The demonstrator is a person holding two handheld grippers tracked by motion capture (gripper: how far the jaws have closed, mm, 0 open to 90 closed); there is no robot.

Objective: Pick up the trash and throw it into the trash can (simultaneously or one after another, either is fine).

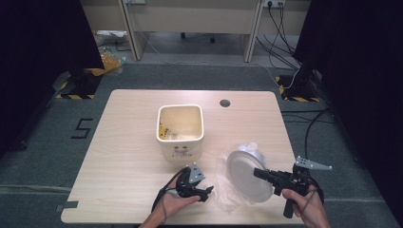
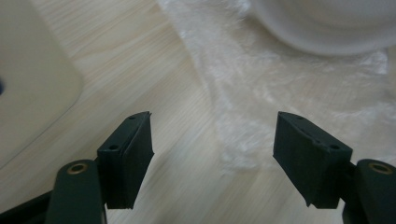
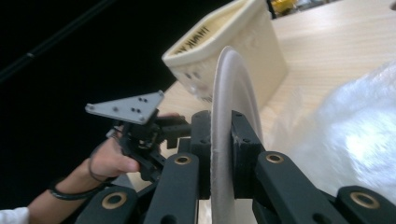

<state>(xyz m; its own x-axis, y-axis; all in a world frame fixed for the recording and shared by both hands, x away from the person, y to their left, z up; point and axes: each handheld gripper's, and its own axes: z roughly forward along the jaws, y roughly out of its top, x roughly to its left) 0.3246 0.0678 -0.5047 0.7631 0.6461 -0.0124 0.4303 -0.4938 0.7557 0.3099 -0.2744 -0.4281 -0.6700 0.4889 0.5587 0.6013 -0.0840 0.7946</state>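
Nearest the person, the right gripper (image 3: pixel 222 158) has its jaws closed tight on the rim of a white plate (image 1: pixel 248 176), held tilted off the table w/ only a small bite of edge between the pads. That's the main risk: a thin grip on a wide plate, so a quick swing or wrist twist could lever it out and drop it.

The left gripper (image 1: pixel 205 192) sits low near the front edge, jaws wide apart and holding nothing, pointing at the crumpled clear plastic wrap (image 2: pixel 280 88) that lies under and beside the plate. The wrap looks slippery and light (hard to pinch cleanly); if part of it is caught on the plate, lifting could drag the whole sheet along.

Farther back, mid-table, stands a cream bin (image 1: pixel 180 129), open-topped, some bits inside. It's close to the left gripper, so a careless sweep could knock it over.
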